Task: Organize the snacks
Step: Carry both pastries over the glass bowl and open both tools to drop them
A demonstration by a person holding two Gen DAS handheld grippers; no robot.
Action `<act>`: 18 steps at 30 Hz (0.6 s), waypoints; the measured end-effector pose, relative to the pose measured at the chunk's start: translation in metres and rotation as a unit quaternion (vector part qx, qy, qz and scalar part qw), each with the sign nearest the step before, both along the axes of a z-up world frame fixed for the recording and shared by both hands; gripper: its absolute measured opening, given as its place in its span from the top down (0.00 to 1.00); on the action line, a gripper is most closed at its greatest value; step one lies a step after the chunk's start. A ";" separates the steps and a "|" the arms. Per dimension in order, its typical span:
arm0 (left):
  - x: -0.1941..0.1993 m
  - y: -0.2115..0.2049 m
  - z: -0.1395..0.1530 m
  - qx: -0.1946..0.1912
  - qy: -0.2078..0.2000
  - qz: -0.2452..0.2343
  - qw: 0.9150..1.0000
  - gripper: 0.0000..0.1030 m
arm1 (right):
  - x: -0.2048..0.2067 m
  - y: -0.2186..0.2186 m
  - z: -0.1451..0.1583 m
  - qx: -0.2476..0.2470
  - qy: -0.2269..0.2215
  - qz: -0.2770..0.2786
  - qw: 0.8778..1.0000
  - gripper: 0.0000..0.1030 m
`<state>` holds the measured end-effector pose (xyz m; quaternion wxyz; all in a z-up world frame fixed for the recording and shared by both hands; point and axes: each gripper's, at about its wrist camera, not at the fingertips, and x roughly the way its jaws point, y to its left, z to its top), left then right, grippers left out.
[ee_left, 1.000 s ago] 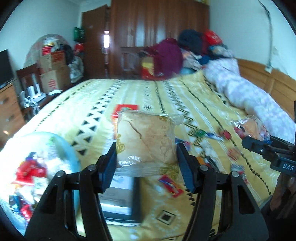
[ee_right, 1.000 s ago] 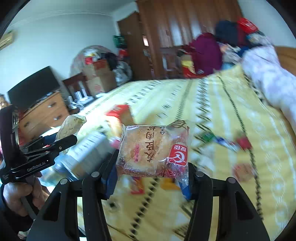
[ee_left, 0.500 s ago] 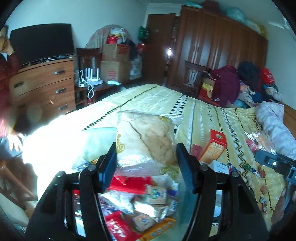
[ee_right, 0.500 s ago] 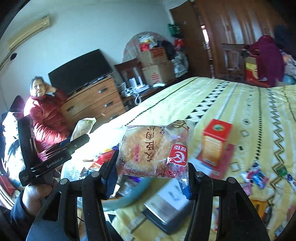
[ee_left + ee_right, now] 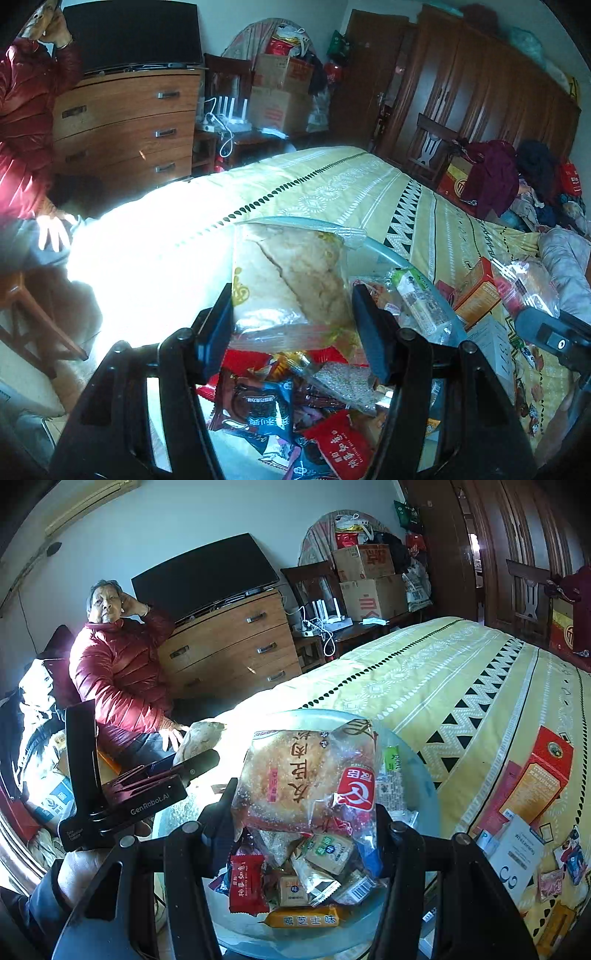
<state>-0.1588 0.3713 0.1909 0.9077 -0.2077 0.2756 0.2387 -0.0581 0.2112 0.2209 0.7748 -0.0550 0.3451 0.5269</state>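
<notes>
My left gripper (image 5: 293, 325) is shut on a pale flatbread in a clear wrapper (image 5: 291, 280), held above a light blue bowl (image 5: 384, 249) piled with several snack packets. My right gripper (image 5: 306, 810) is shut on a round pastry in a clear wrapper with a red logo (image 5: 306, 775), also over that bowl (image 5: 430, 805). In the right wrist view the left gripper (image 5: 192, 755) shows at the left with its flatbread (image 5: 201, 736). In the left wrist view the right gripper (image 5: 532, 314) shows at the right edge with its pastry (image 5: 535, 282).
The bowl rests on a yellow patterned bedspread (image 5: 461, 675). An orange-red box (image 5: 535, 779), a white card (image 5: 517, 853) and small sweets lie to the right. A seated person in a red jacket (image 5: 114, 672) is beside a wooden dresser (image 5: 229, 642).
Both grippers have swung left across the bed from the scattered sweets to above the bowl, each still holding its packet. The dresser and seated person have come into view.
</notes>
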 end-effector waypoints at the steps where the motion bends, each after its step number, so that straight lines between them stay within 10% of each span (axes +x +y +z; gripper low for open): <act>1: -0.001 0.003 0.000 -0.002 0.000 0.000 1.000 0.39 | -0.002 0.003 -0.003 -0.001 0.002 0.002 1.000 0.43; 18: -0.010 0.032 -0.010 -0.022 0.012 0.007 1.000 0.36 | -0.006 0.033 -0.028 -0.021 0.023 0.015 0.999 0.35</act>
